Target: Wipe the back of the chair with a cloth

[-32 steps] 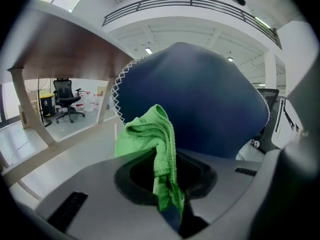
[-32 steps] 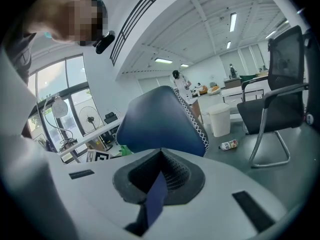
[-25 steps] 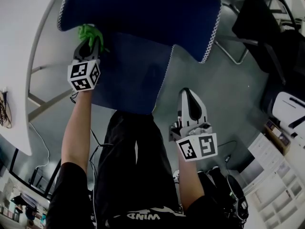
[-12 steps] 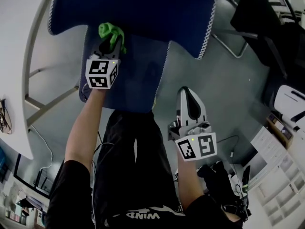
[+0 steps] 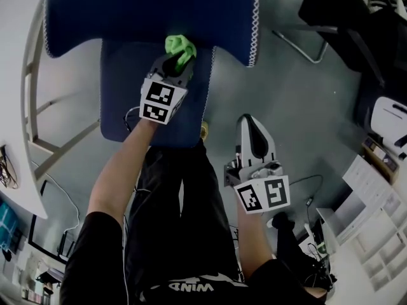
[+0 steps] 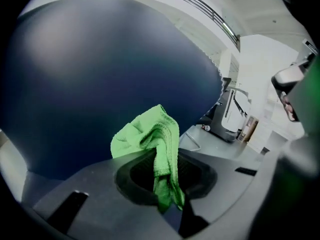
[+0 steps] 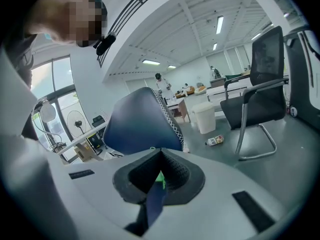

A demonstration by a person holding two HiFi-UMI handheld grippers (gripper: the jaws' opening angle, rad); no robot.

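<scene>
A dark blue chair fills the top of the head view, its back [image 5: 152, 8] above its seat [image 5: 149, 103]. My left gripper [image 5: 175, 59] is shut on a bright green cloth [image 5: 180, 45] and holds it against the lower middle of the back. In the left gripper view the cloth [image 6: 150, 134] bunches out of the jaws right in front of the blue back [image 6: 100, 74]. My right gripper [image 5: 249, 124] hangs lower right, beside the seat and apart from the chair, shut with nothing in it. The right gripper view shows the chair [image 7: 140, 119] edge-on beyond the right gripper [image 7: 159, 176].
A white curved table [image 5: 16, 75] runs down the left side. A black office chair [image 5: 337, 11] stands at the upper right, with a white bin [image 7: 204, 116] and a bottle [image 7: 216, 140] on the grey floor near it. White shelving [image 5: 375, 221] sits at the lower right.
My left gripper has slid to the right along the chair back with the green cloth in it. The right gripper has stayed where it was.
</scene>
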